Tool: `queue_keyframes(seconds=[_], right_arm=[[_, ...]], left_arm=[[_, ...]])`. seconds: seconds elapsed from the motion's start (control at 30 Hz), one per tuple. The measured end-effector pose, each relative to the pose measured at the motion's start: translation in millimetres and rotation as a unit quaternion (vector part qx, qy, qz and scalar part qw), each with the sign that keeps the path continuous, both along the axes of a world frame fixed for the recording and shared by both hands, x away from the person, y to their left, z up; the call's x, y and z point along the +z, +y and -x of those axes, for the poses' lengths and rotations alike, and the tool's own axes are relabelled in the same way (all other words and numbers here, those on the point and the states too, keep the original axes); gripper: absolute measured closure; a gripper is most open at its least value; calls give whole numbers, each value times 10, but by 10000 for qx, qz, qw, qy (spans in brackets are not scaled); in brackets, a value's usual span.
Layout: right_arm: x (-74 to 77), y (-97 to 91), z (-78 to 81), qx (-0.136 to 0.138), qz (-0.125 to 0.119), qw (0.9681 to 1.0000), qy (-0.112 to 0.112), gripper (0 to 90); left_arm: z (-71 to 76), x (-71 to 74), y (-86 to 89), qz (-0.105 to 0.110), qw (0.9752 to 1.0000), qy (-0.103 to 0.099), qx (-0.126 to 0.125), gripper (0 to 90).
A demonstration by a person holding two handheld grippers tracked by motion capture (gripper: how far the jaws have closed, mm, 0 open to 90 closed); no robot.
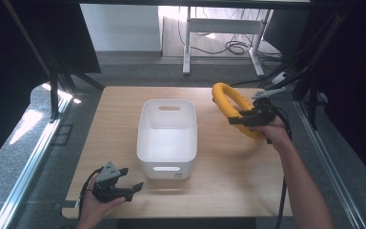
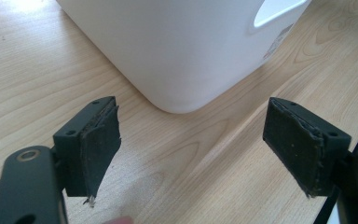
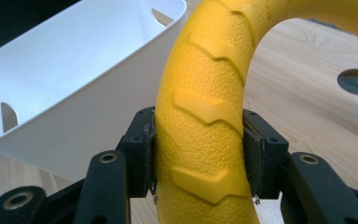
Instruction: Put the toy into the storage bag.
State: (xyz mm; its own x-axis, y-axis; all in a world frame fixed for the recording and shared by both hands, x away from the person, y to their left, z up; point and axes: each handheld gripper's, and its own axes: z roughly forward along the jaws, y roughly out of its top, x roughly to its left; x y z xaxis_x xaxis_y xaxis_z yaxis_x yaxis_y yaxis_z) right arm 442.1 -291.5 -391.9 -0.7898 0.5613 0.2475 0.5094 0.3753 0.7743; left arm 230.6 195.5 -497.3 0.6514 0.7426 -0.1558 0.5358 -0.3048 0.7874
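Above table (image 1: 228, 167), ring (image 1: 231, 102) in hand-held gripper (image 1: 248, 118)

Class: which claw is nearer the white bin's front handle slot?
Left. The left claw sits beside the white bin's front corner; the right claw holds the yellow ring beyond its far side.
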Motion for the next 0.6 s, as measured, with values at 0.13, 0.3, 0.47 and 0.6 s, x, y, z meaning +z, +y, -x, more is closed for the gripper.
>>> queue_keyframes(seconds=[0.13, 0.3, 0.47, 0.6], right_arm=[[61, -20, 45, 28, -143, 9999, -94, 523], [147, -52, 93, 34, -412, 9989, -207, 523], [238, -42, 151, 67, -556, 9978, -346, 522], [259, -45, 171, 77, -681, 9970, -355, 522]], left_arm=[[-2, -2, 2, 0, 10000, 3, 4, 190], [-1, 0, 3, 5, 10000, 0, 4, 190], [0, 0, -4, -2, 10000, 2, -1, 190], [-2, -5, -9, -8, 10000, 8, -14, 190]])
